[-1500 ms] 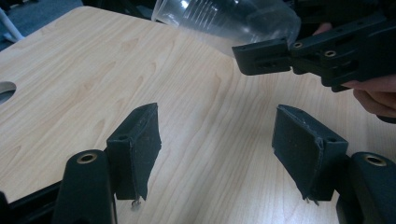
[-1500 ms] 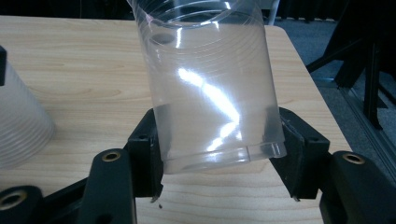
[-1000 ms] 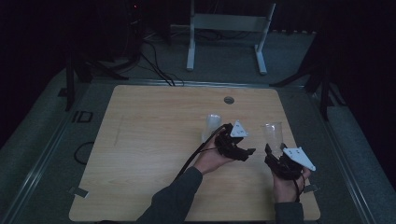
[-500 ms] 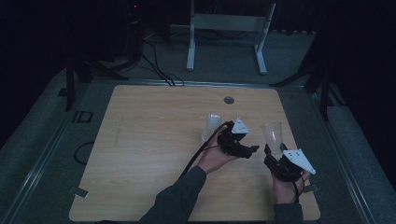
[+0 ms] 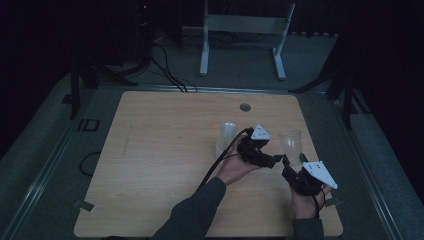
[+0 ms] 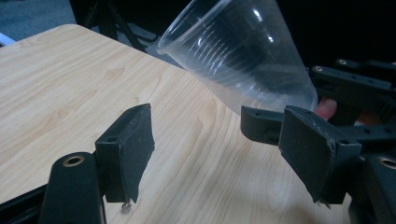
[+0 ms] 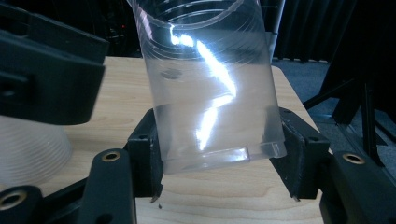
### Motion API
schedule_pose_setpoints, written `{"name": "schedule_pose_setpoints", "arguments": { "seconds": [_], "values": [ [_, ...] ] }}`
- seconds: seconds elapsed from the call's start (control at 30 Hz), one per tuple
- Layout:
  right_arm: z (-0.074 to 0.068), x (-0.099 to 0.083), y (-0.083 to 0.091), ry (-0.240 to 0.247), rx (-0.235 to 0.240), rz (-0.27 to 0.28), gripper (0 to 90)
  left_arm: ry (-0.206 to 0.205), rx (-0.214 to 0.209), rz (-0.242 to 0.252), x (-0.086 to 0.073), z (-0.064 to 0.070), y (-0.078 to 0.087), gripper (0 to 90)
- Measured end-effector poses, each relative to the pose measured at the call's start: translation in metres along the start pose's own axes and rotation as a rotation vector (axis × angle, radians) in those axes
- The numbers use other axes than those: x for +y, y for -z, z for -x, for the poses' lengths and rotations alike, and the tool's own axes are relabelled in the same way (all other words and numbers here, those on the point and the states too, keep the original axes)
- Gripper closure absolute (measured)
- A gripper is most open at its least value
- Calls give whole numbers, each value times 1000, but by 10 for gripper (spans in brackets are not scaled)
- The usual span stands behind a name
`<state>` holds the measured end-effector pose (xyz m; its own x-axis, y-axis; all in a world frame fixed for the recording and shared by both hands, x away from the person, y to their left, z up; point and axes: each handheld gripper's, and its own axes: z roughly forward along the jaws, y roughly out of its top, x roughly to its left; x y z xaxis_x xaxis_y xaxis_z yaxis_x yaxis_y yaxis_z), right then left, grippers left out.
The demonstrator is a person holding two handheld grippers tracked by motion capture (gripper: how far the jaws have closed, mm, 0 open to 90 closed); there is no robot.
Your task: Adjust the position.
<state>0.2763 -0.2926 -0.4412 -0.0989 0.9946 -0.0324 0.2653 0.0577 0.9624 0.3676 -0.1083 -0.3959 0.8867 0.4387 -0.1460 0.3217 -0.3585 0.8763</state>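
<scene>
A clear plastic cup (image 5: 291,141) is lifted off the wooden table (image 5: 165,165) at the right, tilted; my right gripper (image 5: 291,165) is shut on its base. The right gripper view has the cup (image 7: 210,88) pinched between both jaws of my right gripper (image 7: 219,161). My left gripper (image 5: 275,160) is open just left of that cup, its jaws pointing at it. In the left gripper view the cup (image 6: 243,60) hangs beyond my left gripper (image 6: 224,154), with nothing between the jaws. A second clear cup (image 5: 227,136) stands on the table behind the left hand.
The second cup (image 7: 28,149) is rim-down at the lower left of the right gripper view, with the left gripper (image 7: 46,70) above it. A round grommet (image 5: 245,107) sits near the table's far edge. A white metal stand (image 5: 242,30) is on the floor beyond.
My left gripper has shifted slightly right, toward the cup in the right gripper. The right gripper and its cup have barely moved.
</scene>
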Motion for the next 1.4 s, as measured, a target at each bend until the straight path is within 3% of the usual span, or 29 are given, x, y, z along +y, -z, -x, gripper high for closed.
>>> {"name": "schedule_pose_setpoints", "arguments": {
  "seconds": [0.13,0.43,1.03,1.4],
  "values": [
    [-1,0,1,5,3,12,417,30,-19,15,2,-1,-1,257],
    [-7,-2,1,17,12,33,417,47,-28,27,6,0,-3,257],
    [-12,-4,2,20,17,50,416,118,-80,76,9,2,-8,246],
    [-16,-5,0,33,38,50,413,202,-123,122,12,-4,-14,211]
  ]
}}
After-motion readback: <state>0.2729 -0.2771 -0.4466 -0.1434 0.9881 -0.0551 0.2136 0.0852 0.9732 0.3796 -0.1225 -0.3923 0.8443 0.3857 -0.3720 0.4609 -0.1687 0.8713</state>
